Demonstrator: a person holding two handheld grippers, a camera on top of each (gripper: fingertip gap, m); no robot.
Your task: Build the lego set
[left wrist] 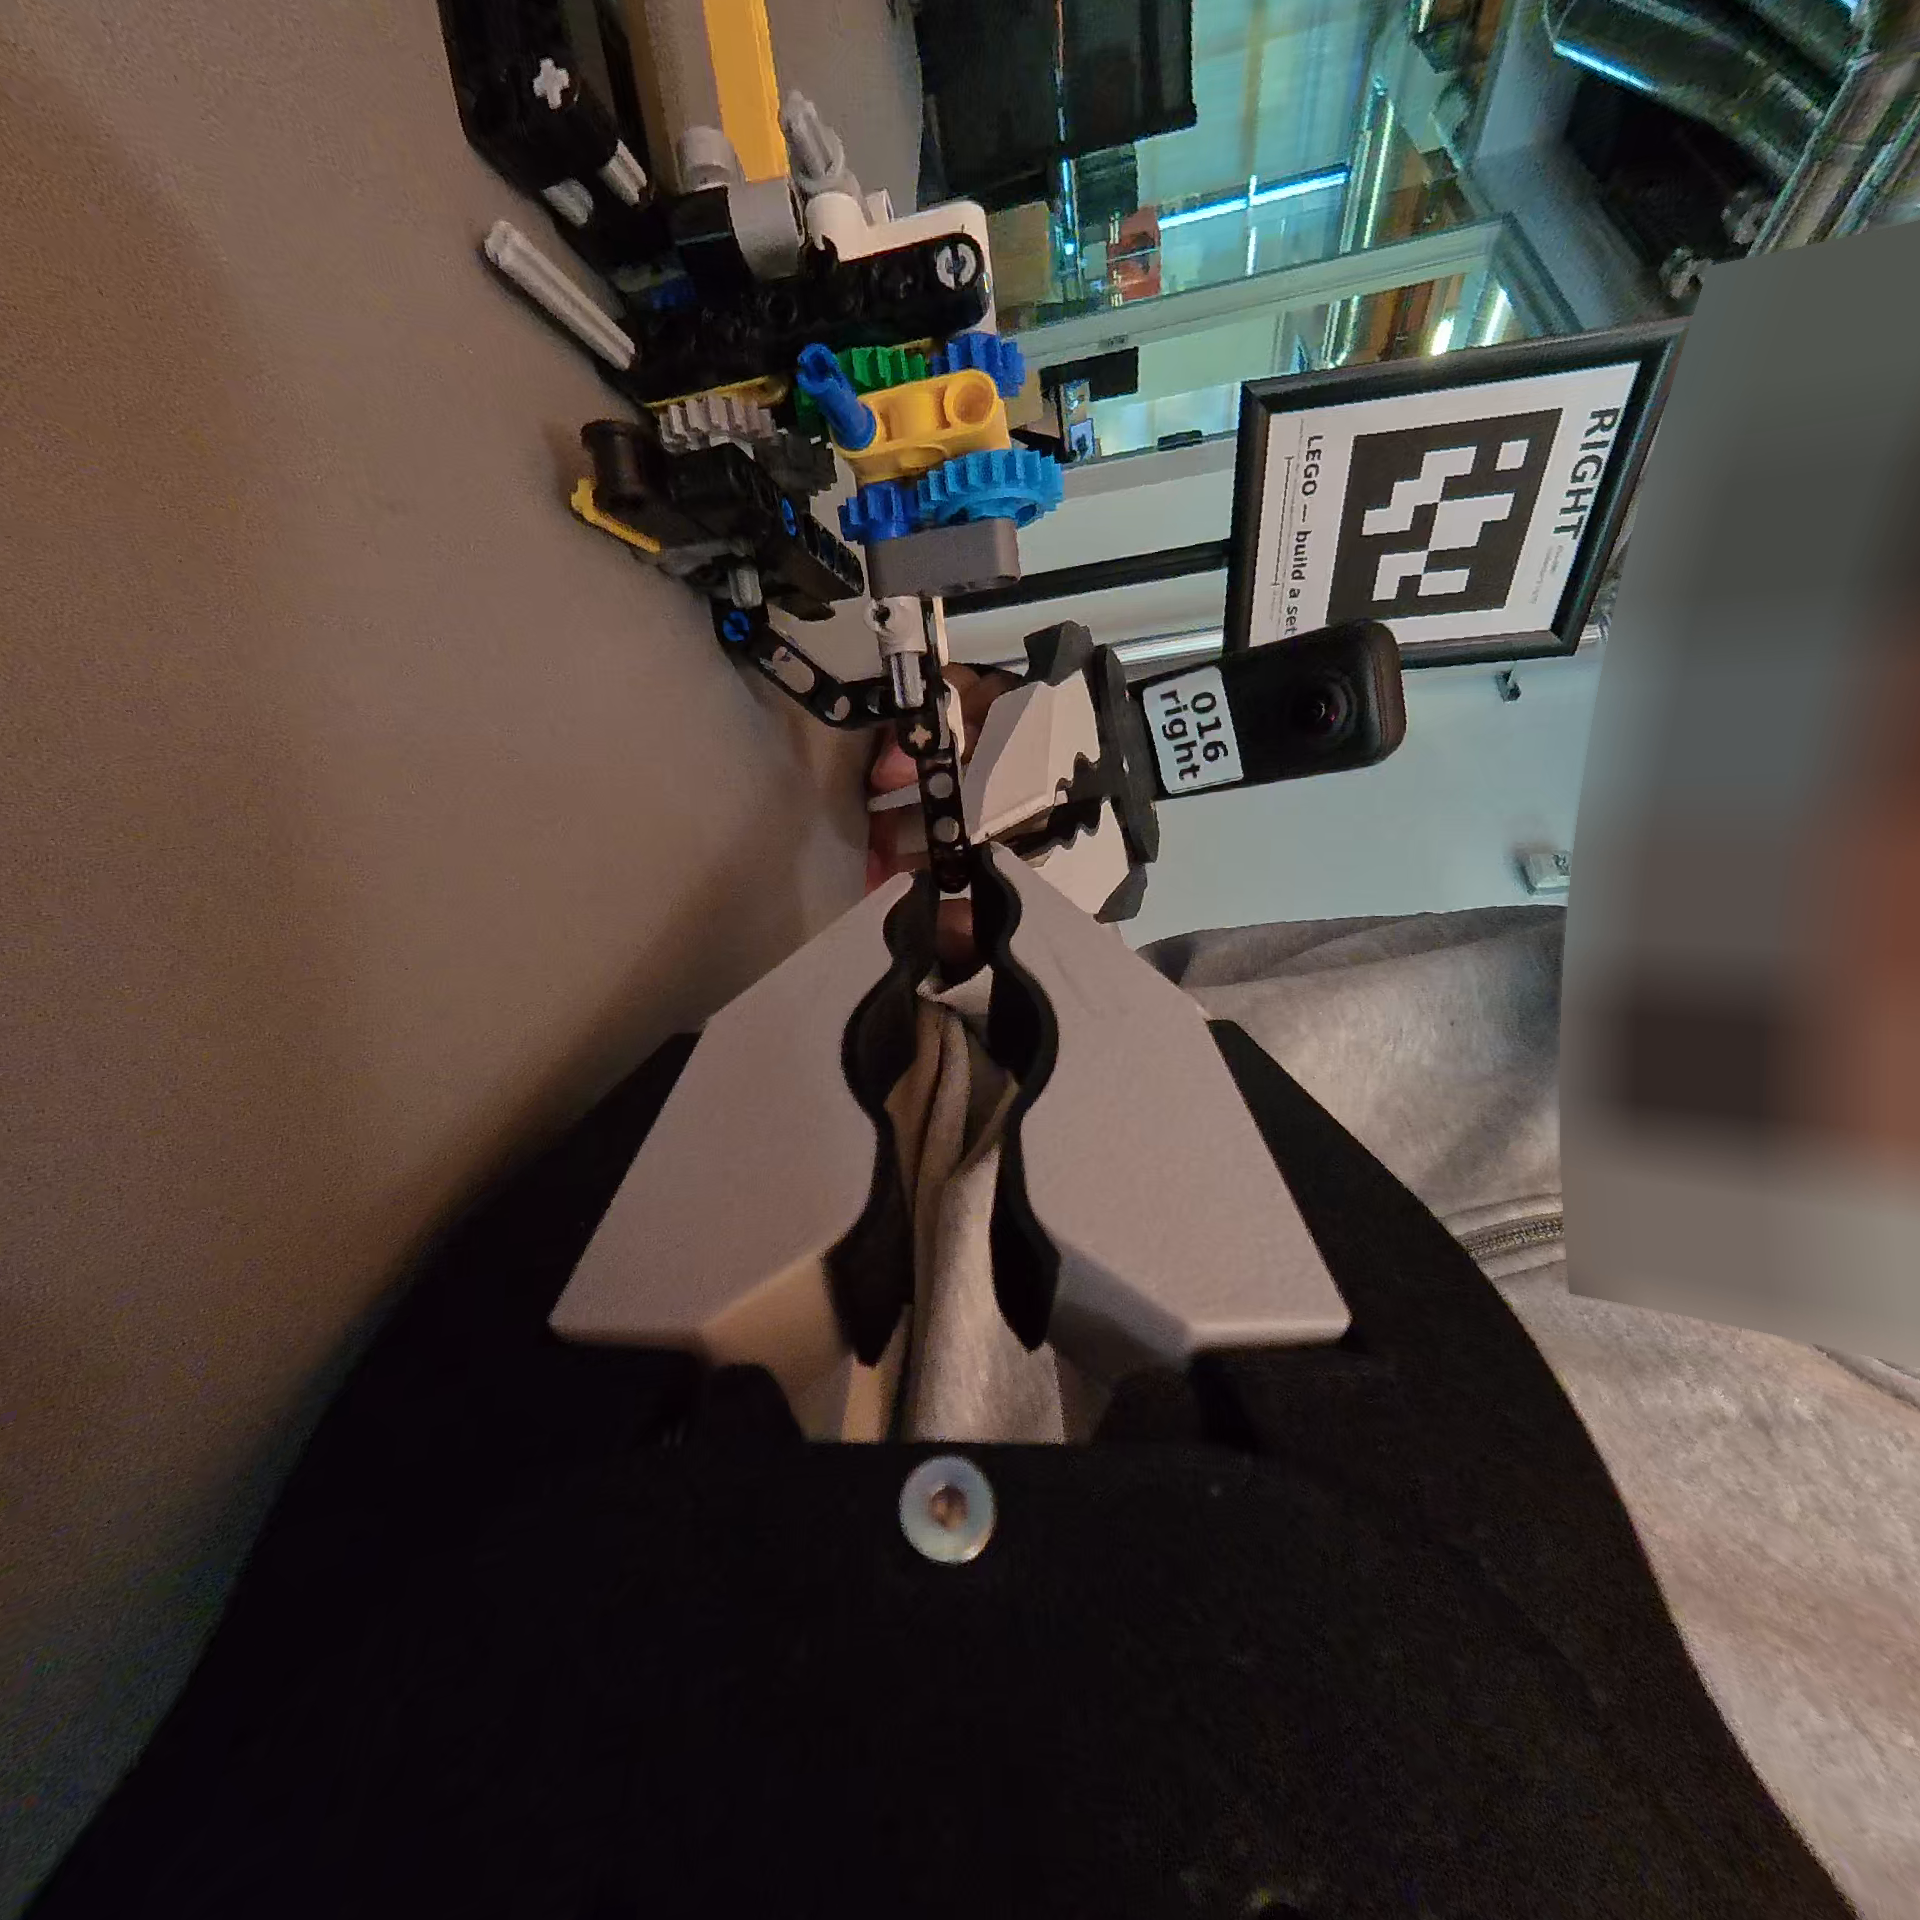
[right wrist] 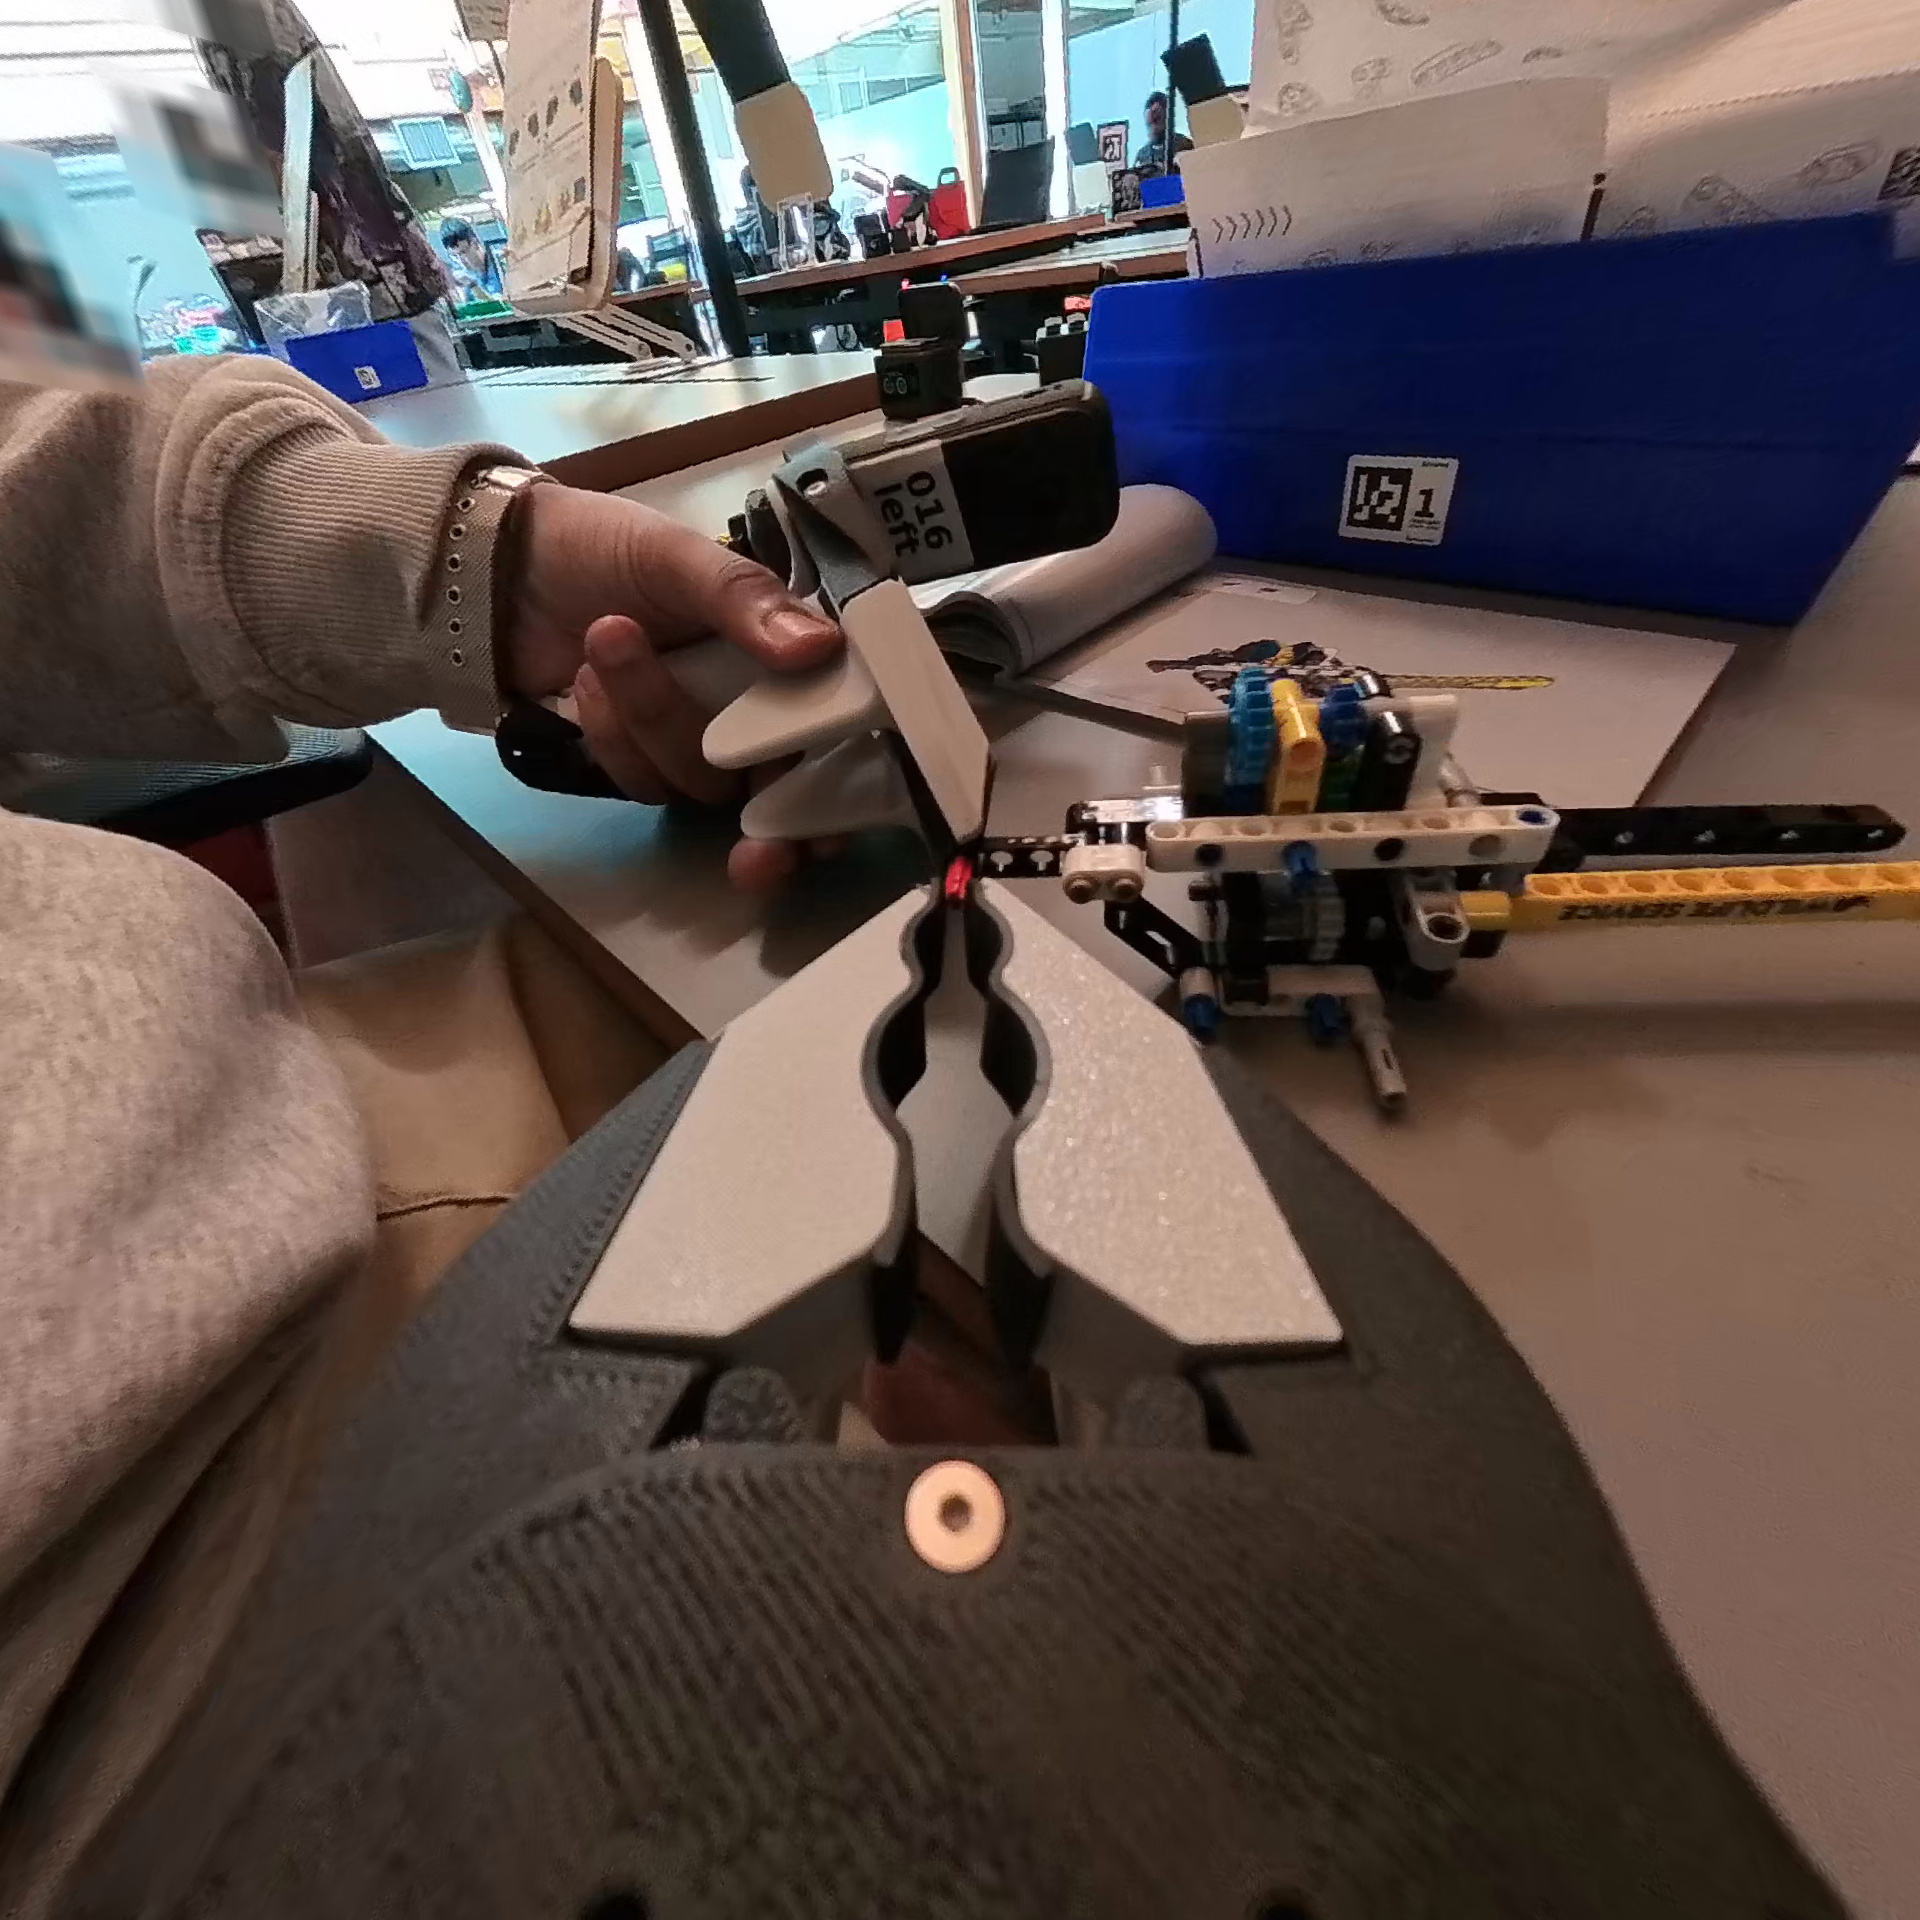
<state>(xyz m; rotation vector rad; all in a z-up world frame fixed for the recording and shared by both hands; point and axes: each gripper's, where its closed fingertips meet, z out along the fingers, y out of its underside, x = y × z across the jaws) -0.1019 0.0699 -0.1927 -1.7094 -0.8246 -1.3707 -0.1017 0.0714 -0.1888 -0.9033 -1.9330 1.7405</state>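
The partly built lego model [right wrist: 1330,862] lies on the table [right wrist: 1558,1247], with blue gears, a yellow block, a white beam and a long yellow beam [right wrist: 1714,899]. A thin black beam [right wrist: 1023,857] sticks out of its near end. My left gripper [left wrist: 951,888] is shut on the tip of this black beam [left wrist: 940,790]; the model [left wrist: 883,416] lies beyond it. My right gripper [right wrist: 956,904] is shut on a small red piece [right wrist: 957,881], held right at the black beam's end, touching the left gripper's [right wrist: 971,831] tips. The right gripper also shows in the left wrist view [left wrist: 1023,821].
A blue bin [right wrist: 1507,416] with a square marker stands behind the model. An open instruction booklet [right wrist: 1091,582] lies in front of it. A framed marker sign [left wrist: 1444,509] stands past the model. A hand [right wrist: 644,613] holds the left gripper at the table's edge. Both grippers' tips are close together, under 4 cm apart.
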